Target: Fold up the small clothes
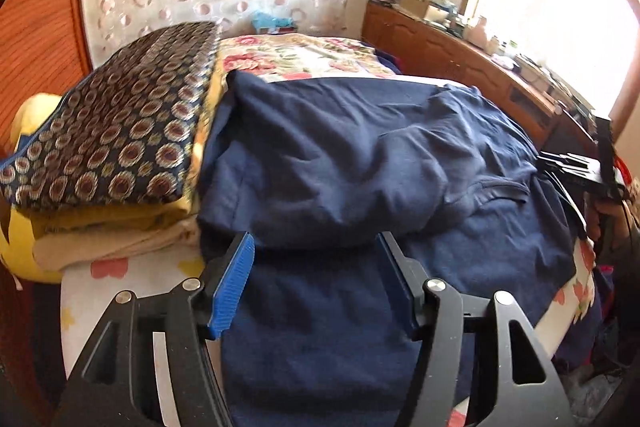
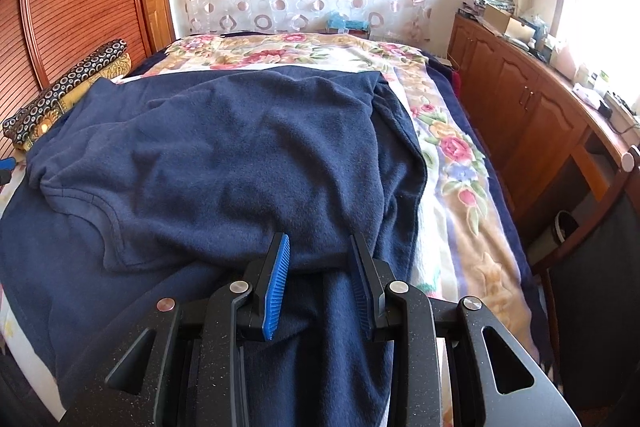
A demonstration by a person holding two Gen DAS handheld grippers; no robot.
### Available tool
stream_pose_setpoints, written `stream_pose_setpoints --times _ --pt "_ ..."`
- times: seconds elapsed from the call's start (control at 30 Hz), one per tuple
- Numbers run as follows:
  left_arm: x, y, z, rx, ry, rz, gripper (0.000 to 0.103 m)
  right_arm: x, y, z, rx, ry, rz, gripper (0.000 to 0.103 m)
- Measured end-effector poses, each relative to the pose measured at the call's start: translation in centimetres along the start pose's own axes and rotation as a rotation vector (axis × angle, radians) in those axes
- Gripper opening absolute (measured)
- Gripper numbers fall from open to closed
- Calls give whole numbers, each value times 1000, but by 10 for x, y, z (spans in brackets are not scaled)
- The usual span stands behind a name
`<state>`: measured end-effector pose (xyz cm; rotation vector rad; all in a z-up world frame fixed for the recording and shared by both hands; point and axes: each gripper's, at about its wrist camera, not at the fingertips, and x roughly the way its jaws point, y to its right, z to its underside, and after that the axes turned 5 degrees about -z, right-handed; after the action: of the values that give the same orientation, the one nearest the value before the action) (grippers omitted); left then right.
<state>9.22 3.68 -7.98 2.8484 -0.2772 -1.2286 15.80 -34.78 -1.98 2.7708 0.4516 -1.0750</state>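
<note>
A navy blue fleece garment [image 1: 360,155] lies spread and partly folded over on the bed; it also fills the right wrist view [image 2: 224,155]. My left gripper [image 1: 316,243] is open, its blue-padded fingers wide apart just over the near folded edge of the garment, holding nothing. My right gripper [image 2: 320,247] is open, its jaws a moderate gap apart above the garment's near right edge, with cloth lying beneath and between them, not pinched. The right gripper also shows at the right edge of the left wrist view [image 1: 584,167].
A stack of folded bedding with a patterned dark cushion [image 1: 112,131] sits left of the garment by the wooden headboard [image 2: 72,7]. A floral blanket [image 2: 452,147] covers the bed. A wooden cabinet [image 2: 532,115] with clutter runs along the right under the window.
</note>
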Motion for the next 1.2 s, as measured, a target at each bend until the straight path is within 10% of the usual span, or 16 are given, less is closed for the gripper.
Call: stream_pose_setpoints --times 0.73,0.87,1.03,1.2 --pt "26 -25 -5 -91 -9 -80 51 25 -4 -4 47 -36 -19 38" --pt "31 -27 -7 -104 -17 -64 51 31 -10 -10 18 -37 -12 24" --pt "28 -16 -7 -46 11 -69 9 14 -9 -11 -26 47 -1 7" --pt "19 -12 -9 -37 55 -65 5 -7 -8 -8 -24 142 11 6"
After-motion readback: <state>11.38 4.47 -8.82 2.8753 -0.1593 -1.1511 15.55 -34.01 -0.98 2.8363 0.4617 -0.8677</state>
